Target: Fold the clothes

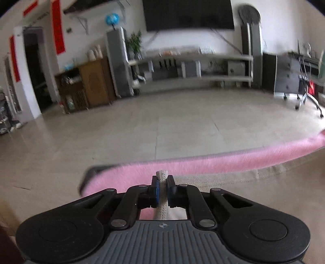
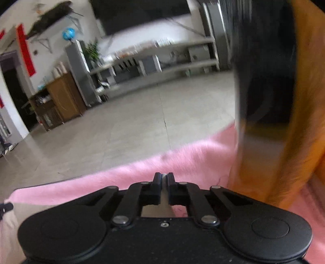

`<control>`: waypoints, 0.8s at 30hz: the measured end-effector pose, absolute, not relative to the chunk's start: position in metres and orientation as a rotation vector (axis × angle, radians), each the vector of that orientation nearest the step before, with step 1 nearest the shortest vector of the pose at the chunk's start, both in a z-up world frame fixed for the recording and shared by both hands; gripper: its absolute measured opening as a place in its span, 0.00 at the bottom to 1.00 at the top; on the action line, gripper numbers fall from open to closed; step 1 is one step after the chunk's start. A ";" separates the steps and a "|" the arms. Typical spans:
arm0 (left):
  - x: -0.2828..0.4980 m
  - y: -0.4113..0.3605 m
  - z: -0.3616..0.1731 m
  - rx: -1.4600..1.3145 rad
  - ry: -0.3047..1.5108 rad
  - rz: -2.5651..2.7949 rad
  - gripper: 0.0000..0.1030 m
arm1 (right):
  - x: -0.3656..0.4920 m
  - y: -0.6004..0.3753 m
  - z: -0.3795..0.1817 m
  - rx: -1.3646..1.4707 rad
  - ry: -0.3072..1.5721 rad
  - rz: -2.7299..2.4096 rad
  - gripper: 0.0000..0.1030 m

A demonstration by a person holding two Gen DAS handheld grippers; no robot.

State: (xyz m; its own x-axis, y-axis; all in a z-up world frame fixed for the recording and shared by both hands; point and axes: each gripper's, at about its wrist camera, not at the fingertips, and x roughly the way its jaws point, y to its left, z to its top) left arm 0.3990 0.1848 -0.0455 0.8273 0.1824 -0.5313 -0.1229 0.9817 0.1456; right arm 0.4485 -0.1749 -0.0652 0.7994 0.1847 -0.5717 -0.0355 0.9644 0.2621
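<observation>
Here I record the left gripper point(image 1: 162, 183) closed on a narrow whitish ribbed strip of cloth point(image 1: 161, 174), which runs up between the blue-lined pads and pokes out just past the tips. That strip belongs, as far as I can judge, to the beige garment point(image 1: 243, 195) spread below and to the right of the gripper, lying on a pink fleecy cover point(image 1: 223, 160) whose far edge curves across my view. Beyond that edge I see pale floor tiles point(image 1: 162, 126), a wooden cabinet point(image 1: 91, 81), low shelving point(image 1: 193, 65) along the wall and a dark screen point(image 1: 189, 14) above it. On the other side, I note the right gripper point(image 2: 164, 183) drawn almost fully together with a thin pale layer pinched between the pads; beige cloth point(image 2: 158, 211) shows in the gap behind them, over the same pink cover point(image 2: 182, 162). A blurred orange and black shape point(image 2: 270, 101) stands close on the right; I cannot tell what it is
</observation>
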 end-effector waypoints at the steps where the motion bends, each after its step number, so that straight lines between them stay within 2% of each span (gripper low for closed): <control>1: 0.389 0.178 -0.032 0.119 0.557 0.171 0.07 | 0.437 -0.176 -0.053 0.242 0.613 0.124 0.05; 8: 0.279 0.139 0.044 0.161 0.459 0.184 0.07 | 0.337 -0.204 0.035 0.304 0.549 0.134 0.05; 14: 0.166 0.118 0.053 0.140 0.439 0.197 0.07 | 0.226 -0.234 0.078 0.332 0.507 0.165 0.05; 18: 0.094 0.112 0.024 0.122 0.550 0.201 0.10 | 0.151 -0.248 0.060 0.313 0.523 0.170 0.05; 20: 0.064 0.112 -0.002 0.127 0.685 0.193 0.15 | 0.120 -0.253 0.033 0.295 0.568 0.167 0.05; 22: 0.039 0.117 -0.028 0.140 0.821 0.190 0.16 | 0.099 -0.260 0.004 0.279 0.647 0.186 0.09; 24: 0.024 0.133 -0.034 0.062 0.847 0.204 0.16 | 0.084 -0.269 -0.025 0.278 0.742 0.206 0.09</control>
